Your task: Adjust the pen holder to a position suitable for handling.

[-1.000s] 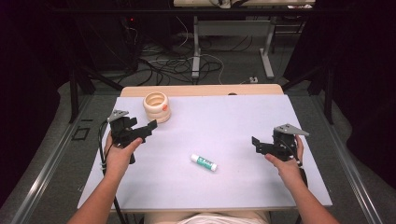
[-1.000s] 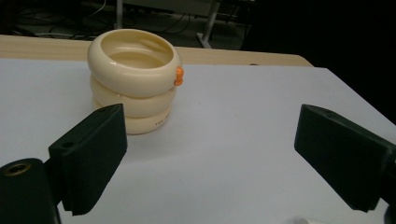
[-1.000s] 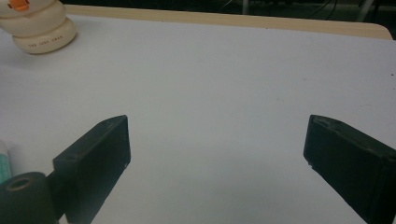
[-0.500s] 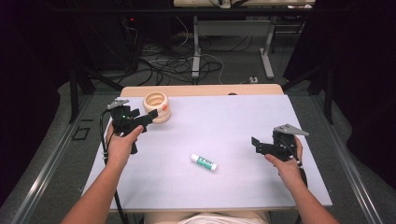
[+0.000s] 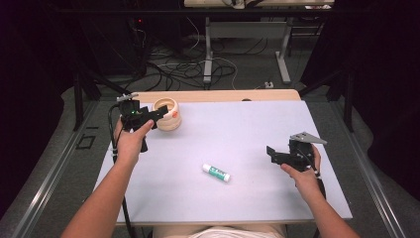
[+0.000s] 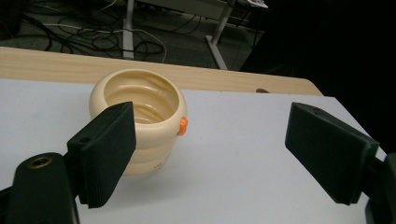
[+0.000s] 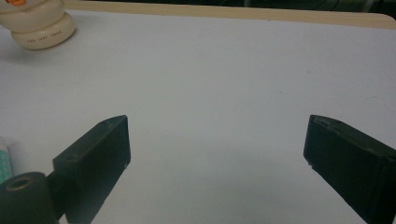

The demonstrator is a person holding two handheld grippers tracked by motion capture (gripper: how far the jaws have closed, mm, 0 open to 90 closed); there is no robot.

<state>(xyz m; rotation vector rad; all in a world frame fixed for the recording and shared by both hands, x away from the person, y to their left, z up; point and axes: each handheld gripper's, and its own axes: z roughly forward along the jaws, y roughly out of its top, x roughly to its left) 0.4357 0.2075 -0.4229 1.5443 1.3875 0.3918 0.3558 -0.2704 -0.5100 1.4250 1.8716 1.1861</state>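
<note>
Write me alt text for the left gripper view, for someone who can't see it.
A cream ribbed pot with a small orange knob on its side stands open and upright on a white table. The left gripper has its two black jaws wide apart in the foreground, the left one overlapping the pot. A wooden table edge and floor cables lie beyond.

L gripper [image 5: 154,115] up against cream pot [image 5: 167,113]; glue stick [image 5: 216,172] mid-table; R gripper [image 5: 271,153] apart.
</note>
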